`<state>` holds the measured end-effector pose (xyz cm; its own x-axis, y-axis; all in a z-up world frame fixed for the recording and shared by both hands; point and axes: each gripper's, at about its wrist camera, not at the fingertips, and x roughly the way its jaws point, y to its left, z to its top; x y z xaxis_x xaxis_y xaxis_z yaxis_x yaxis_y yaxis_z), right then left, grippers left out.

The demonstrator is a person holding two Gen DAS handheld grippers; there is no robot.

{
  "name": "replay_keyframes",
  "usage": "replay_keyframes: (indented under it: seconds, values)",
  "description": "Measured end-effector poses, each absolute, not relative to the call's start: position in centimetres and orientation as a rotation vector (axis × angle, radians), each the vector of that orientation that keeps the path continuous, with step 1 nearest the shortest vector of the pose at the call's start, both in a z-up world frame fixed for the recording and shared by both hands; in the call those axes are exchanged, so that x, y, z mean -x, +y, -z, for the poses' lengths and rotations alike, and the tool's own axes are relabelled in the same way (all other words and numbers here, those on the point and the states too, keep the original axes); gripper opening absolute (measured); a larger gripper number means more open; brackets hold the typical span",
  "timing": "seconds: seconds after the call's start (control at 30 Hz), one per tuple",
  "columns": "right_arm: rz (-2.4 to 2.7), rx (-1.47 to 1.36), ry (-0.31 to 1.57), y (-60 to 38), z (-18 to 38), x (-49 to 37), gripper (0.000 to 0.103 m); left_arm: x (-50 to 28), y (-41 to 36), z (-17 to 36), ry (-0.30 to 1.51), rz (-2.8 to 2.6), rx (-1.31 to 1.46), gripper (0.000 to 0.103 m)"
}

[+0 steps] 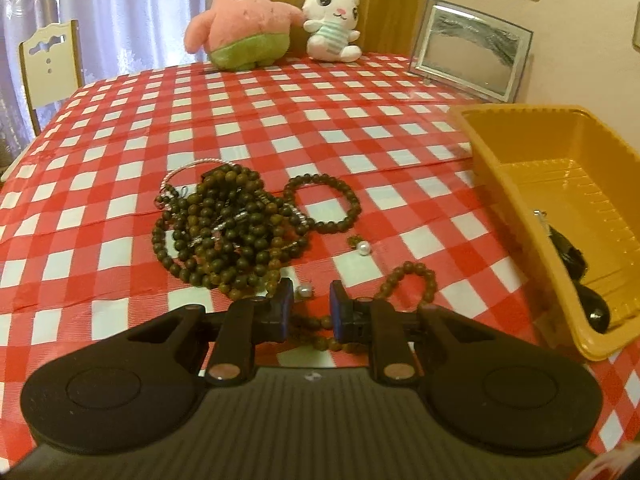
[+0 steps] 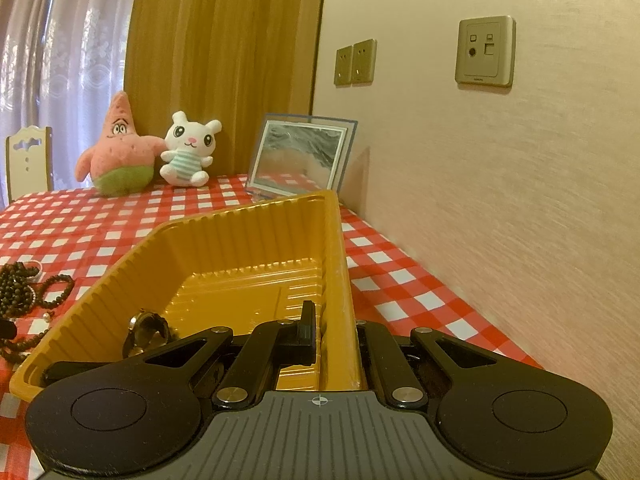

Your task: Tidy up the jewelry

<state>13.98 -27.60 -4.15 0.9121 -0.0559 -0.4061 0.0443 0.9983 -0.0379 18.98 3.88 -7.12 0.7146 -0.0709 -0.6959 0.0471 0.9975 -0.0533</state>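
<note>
A heap of dark wooden bead strands [image 1: 228, 228] lies on the checked tablecloth, with a silver bangle [image 1: 188, 168] at its far edge and a dark bead bracelet [image 1: 332, 204] to its right. Two loose pearls [image 1: 363, 248] sit nearer; one pearl [image 1: 304, 291] shows just beyond my left gripper [image 1: 311, 300]. That gripper hovers open by a narrow gap over a lighter brown bead strand [image 1: 408, 280], nothing pinched. My right gripper [image 2: 336, 328] is shut on the right wall of the yellow tray [image 2: 240, 208], one finger inside, one outside. A wristwatch [image 2: 146, 330] lies in the tray.
The yellow tray [image 1: 520, 152] stands right of the beads. A pink star plush [image 1: 240, 20], a white bunny plush [image 1: 332, 24] and a picture frame [image 1: 472, 52] line the table's far edge. A chair [image 1: 48, 64] stands at far left, a wall [image 2: 500, 200] close on the right.
</note>
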Motion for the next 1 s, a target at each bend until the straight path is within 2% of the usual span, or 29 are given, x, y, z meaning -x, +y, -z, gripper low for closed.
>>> replay_keyframes:
  seconds: [0.27, 0.33, 0.37, 0.63, 1.0]
  values:
    - [0.053, 0.03, 0.42, -27.6, 4.2, -14.0, 0.005, -19.5, 3.5, 7.5, 0.763, 0.077, -0.004, 0.017]
    - [0.053, 0.029, 0.421, -27.6, 4.2, -14.0, 0.005, -19.5, 3.4, 7.5, 0.757, 0.075, -0.019, 0.014]
    - [0.053, 0.029, 0.421, -27.6, 4.2, -14.0, 0.005, -19.4, 3.3, 7.6, 0.752, 0.073, -0.035, 0.009]
    - [0.053, 0.029, 0.42, -27.6, 4.2, -14.0, 0.005, -18.5, 2.6, 7.6, 0.723, 0.088, -0.098, 0.008]
    - [0.04, 0.034, 0.402, -27.3, 3.8, -13.4, 0.005, -16.4, 1.0, 3.5, 0.651, 0.215, 0.041, 0.008]
